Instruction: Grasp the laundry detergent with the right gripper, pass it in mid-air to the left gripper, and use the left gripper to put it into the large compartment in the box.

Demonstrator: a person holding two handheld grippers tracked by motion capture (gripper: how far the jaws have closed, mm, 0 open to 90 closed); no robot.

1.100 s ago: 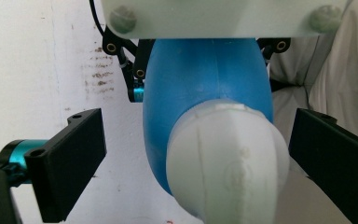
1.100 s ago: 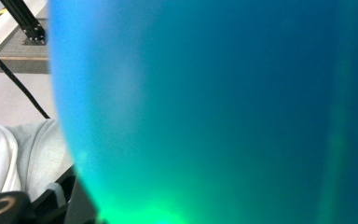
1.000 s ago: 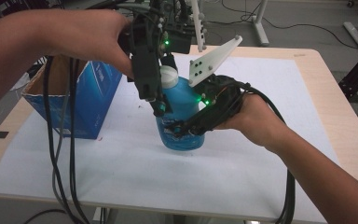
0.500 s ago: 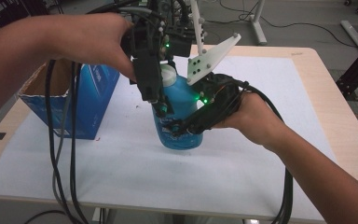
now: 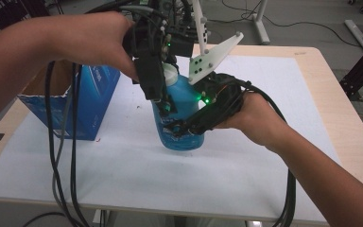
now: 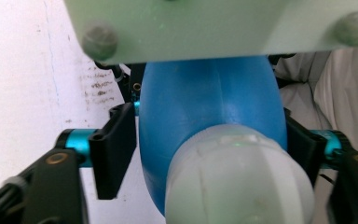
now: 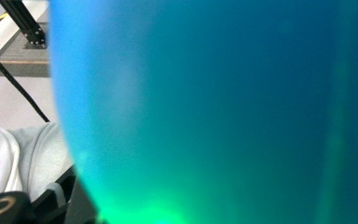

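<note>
A blue box (image 5: 82, 101) stood near the left edge of the worktop (image 5: 274, 85), with its top open. It was not touched by anything.

Just to the right of the box, near the middle of the worktop, a blue bottle (image 5: 182, 116) was stood upright. Its long axis ran straight up and down, and a white cap (image 5: 170, 74) sat on top.

The left gripper (image 5: 163, 101) was held above the bottle and pointed down along it. In the left gripper view, the cap (image 6: 237, 179) was seen close below the camera, and the blue shoulder of the bottle (image 6: 205, 102) lay between the two black fingers (image 6: 114, 149). The fingers had just been closing in on the bottle. The left finger looked to be touching the bottle's side, but whether both were pressed on it could not be told for sure.

The right gripper (image 5: 189, 127) was brought in from the right side, low down. Its fingers were pinched on the lower body of the bottle, and the bottle was held steady on the worktop. In the right gripper view, the blue wall of the bottle (image 7: 223, 112) was pressed up very close.

So the bottle's top was nearest to the left fingers, straight below them. A twist or a pull there would likely be the next move, while the bottom was kept in place from the right.
</note>
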